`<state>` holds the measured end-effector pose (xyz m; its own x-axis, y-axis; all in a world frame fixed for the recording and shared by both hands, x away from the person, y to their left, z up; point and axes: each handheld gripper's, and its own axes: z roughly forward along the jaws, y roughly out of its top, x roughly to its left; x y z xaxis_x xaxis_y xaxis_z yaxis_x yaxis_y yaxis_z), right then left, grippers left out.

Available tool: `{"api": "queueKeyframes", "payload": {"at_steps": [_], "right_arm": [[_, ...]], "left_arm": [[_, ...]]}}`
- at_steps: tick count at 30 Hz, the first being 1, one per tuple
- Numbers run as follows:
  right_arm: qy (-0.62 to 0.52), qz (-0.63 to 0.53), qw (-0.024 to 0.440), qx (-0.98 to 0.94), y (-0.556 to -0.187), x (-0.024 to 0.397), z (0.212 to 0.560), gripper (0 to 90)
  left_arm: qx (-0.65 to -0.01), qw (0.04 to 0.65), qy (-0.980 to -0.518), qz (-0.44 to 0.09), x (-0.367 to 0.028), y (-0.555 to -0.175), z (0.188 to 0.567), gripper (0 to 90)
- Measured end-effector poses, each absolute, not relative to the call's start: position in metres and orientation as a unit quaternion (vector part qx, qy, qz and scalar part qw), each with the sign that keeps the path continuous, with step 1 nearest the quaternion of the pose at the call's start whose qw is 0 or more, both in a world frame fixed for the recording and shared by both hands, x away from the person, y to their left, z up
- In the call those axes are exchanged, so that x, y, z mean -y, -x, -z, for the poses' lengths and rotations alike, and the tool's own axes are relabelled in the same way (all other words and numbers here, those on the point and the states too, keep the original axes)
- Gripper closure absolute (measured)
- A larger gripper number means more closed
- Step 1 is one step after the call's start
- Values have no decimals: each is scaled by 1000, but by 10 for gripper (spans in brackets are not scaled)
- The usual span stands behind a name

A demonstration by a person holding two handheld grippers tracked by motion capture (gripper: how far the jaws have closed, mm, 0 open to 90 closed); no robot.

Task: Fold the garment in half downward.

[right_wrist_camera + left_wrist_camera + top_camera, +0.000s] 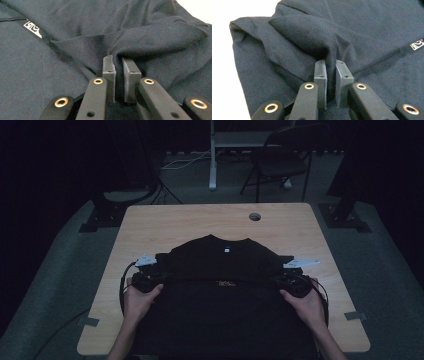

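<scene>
Forearms enter from the near table edge. Left gripper [331, 72]: jaws nearly closed, pinching a raised fold of the black T-shirt [220, 285] at its left side. Right gripper [121, 70]: jaws nearly closed, pinching a matching fold at the right side. T-shirt: on the wooden table [200, 220], collar away from the person, hem overhanging the near edge and cut off. Bare wood beyond the collar and along both sides. White chest mark [32, 27]: too small to read. Surrounding room dark.
</scene>
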<state>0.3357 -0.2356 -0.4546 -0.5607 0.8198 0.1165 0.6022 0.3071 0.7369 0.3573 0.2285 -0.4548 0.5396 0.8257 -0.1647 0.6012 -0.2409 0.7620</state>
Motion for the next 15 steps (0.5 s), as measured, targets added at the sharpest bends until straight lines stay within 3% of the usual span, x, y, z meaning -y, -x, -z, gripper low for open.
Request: {"api": "queueKeyframes", "payload": {"at_steps": [15], "right_arm": [[-452, -387, 142, -791, -375, 236, 454, 822]], "left_arm": [[-476, 403, -768, -147, -225, -386, 453, 815]]}}
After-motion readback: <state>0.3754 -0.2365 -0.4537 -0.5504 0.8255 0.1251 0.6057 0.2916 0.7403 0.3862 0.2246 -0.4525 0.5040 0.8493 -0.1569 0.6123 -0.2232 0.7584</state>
